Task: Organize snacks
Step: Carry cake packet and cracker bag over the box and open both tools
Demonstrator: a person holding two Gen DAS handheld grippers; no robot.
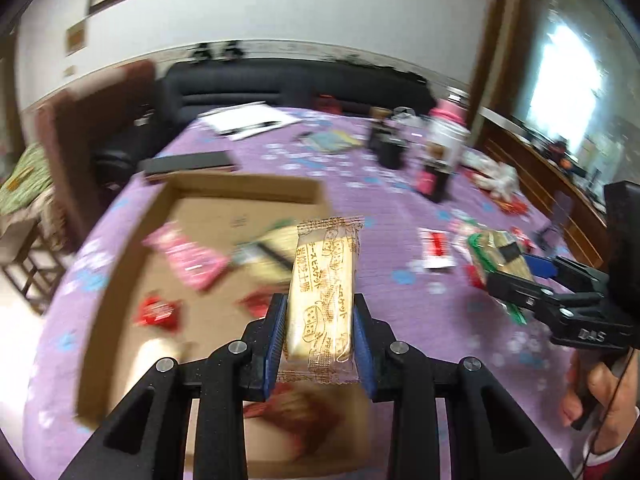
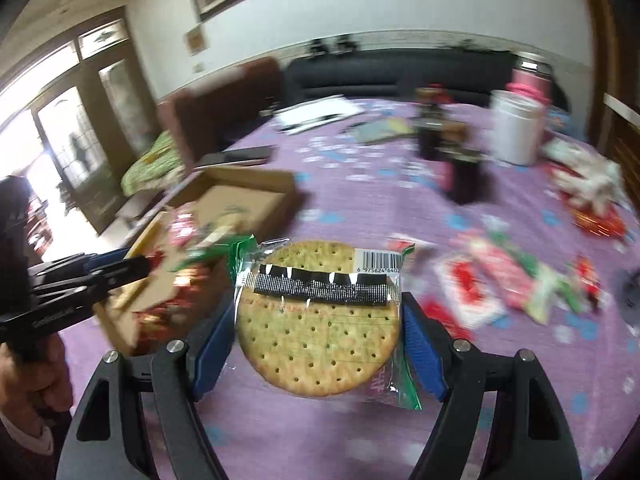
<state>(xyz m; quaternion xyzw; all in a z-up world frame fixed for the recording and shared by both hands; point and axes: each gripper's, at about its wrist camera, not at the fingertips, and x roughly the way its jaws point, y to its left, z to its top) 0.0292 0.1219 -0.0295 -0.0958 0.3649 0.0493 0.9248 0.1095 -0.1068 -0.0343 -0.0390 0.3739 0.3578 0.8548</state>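
Left hand-held gripper [image 1: 320, 334] is clenched on a long biscuit pack [image 1: 323, 300], clear wrapper w/ brown print, blue pads pressing both long sides. Pack is held up in the air over the near edge of the cardboard tray [image 1: 120, 264], pointing away from the camera. Inside the tray: a pink packet [image 1: 188, 258], a couple of small red packets [image 1: 157, 312], and a blurry green-and-tan pack approx. mid-tray.

Right hand-held gripper [image 2: 318, 320] is grasping a round cracker pack [image 2: 318, 320], clear wrapper w/ green ends, black strip across it, barcode at its top right. It's off the bench [image 2: 360, 200], to the right of the tray [image 2: 256, 200]. From the left wrist view that same gripper [image 1: 516, 276] sits at the right w/ the cracker pack [image 1: 496, 252] in its fingers.

Bench has a purple floral cloth. More loose snack packets [image 2: 500, 276] lie scattered on the right side. Farther back: a white jar w/ pink lid [image 2: 518, 128], dark bottles [image 2: 432, 128], white papers [image 2: 320, 114]. Black sofa [image 2: 400, 72] behind the bench.
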